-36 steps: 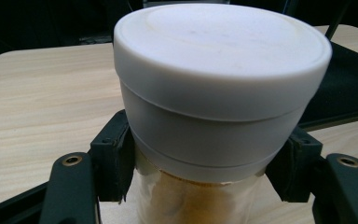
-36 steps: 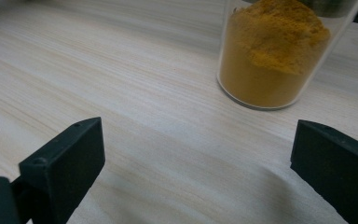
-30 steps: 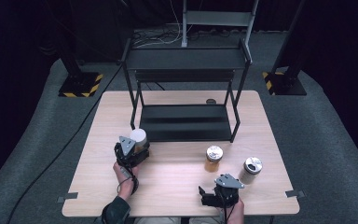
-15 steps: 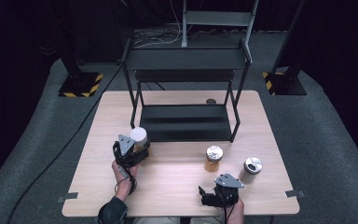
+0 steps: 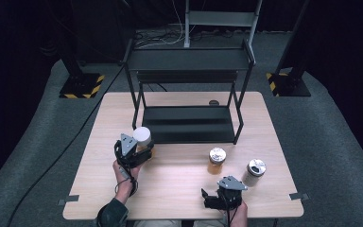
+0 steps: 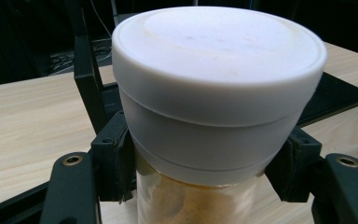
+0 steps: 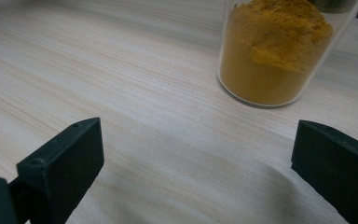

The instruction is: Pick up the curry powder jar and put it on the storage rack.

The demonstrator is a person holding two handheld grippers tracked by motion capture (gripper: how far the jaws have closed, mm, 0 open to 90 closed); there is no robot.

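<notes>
A glass jar with a broad white lid (image 5: 142,136) and tan contents is held upright, my left gripper (image 5: 139,153) shut on it just under the lid (image 6: 219,88), left of the rack's front leg. Both black pads (image 6: 114,158) press on the jar's sides. My right gripper (image 5: 212,198) rests near the table's front edge, open, with bare wood between its jaws. Ahead of it stands a clear jar of orange powder (image 7: 279,51), seen from above as the silver-lidded jar (image 5: 217,160).
A black two-level metal rack (image 5: 189,90) stands at the back middle of the wooden table (image 5: 179,189). Another silver-lidded jar (image 5: 254,171) stands at the right. A small dark disc (image 5: 213,102) lies behind the rack's lower shelf.
The left gripper has lifted the white-lidded jar slightly. The right gripper and the other two jars have not moved.
</notes>
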